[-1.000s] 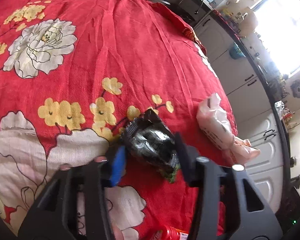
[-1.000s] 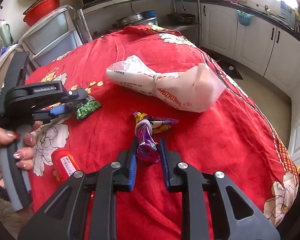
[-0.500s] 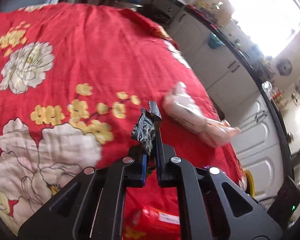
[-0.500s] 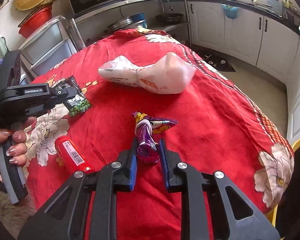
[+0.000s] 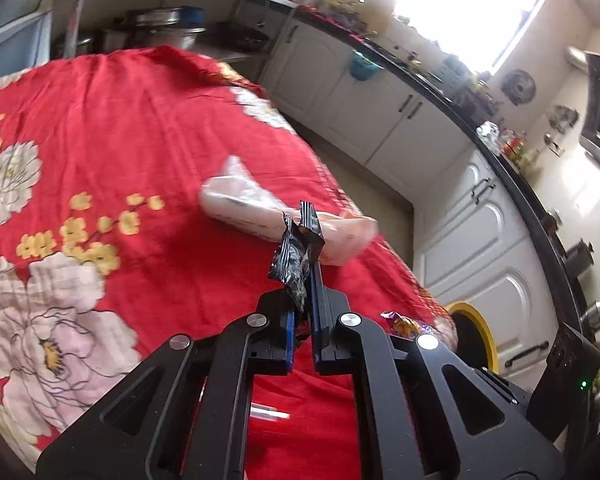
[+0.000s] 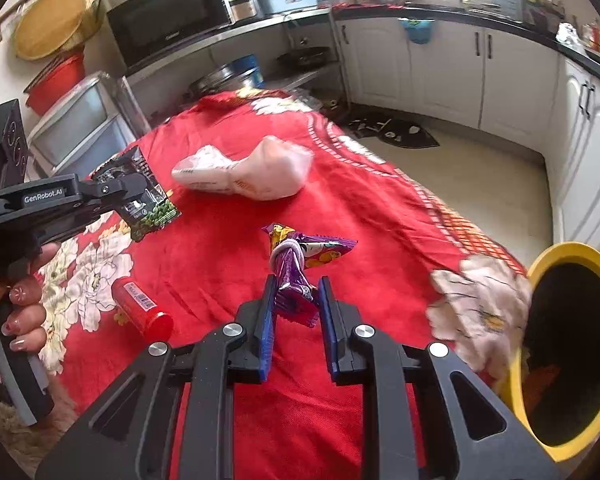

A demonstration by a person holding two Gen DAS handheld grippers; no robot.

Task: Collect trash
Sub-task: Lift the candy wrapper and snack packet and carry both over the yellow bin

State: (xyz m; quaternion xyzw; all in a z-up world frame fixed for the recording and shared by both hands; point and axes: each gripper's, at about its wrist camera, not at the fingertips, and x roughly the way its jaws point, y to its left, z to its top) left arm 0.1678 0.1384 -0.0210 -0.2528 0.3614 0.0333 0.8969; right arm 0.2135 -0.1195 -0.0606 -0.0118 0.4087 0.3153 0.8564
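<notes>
Red floral tablecloth point(image 6: 228, 208) over the table, filling most of both views. Yellow-rimmed bin point(image 6: 572, 344) at the table's right edge: dark mouth wide open to the right wrist view, only a sliver of rim point(image 5: 474, 334) past the table edge in the left wrist view. White knotted plastic bag point(image 6: 248, 172) lying mid-table, apart from both grippers; blurred in the left wrist view point(image 5: 260, 210), partly behind the held wrapper. Red tube point(image 6: 142, 308) lying on the cloth between the two grippers, plain only in the right wrist view.

Left gripper point(image 5: 303, 276): fingers nearly together, clamped on a black snack wrapper point(image 5: 294, 252), lifted above the cloth. Green printed lower end of that wrapper point(image 6: 146, 204) visible only from the right wrist view, along with the hand point(image 6: 20, 304) on the left gripper's handle.

Right gripper point(image 6: 296, 292): fingers a narrow gap apart, pinching the lower end of a purple wrapper point(image 6: 296, 264) tied round with a white band. Upper end fanning out beyond the fingertips; whether resting on the cloth or just above, cannot tell. Only a scrap of it point(image 5: 404, 324) seen in the left wrist view.
</notes>
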